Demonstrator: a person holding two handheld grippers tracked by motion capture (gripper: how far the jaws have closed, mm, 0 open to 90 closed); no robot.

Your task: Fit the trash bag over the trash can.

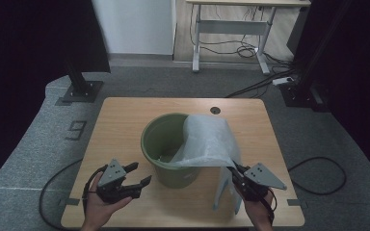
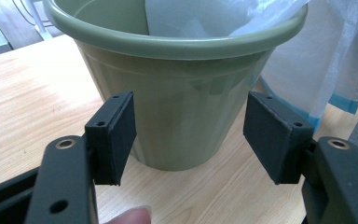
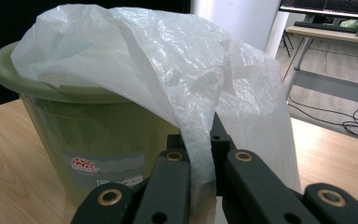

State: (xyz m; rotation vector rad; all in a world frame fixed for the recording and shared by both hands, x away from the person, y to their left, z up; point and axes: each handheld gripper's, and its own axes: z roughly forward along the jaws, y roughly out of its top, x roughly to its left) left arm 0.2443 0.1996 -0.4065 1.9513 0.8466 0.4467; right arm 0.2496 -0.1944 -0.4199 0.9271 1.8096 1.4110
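Pinching a translucent white plastic bag [image 3: 177,84] between the closed jaws of the right tool [image 1: 236,174], with a bunched fold of film running down through the pads in the right gripper view. Holding that tool low at the near right of the light wooden bench [image 1: 125,120], just beside the pot. Draping up from the grip and over the near right rim of the round olive-green plastic flower pot [image 1: 166,144], part of the bag lying inside the pot, part hanging down outside toward the bench edge. Standing upright near the middle of the bench, pot mouth open, a printed label [image 3: 103,165] showing on its wall.

Holding the left tool [image 1: 134,177] at the near left of the bench, jaws standing well apart and gripping nothing. Framing the pot's wall between the two black pads [image 2: 116,135] in the left gripper view, clear of it on both sides. Showing a blue-edged strip of the bag past the pot's far side there.

Trailing black cables [image 1: 318,178] across the grey carpet beyond the bench.
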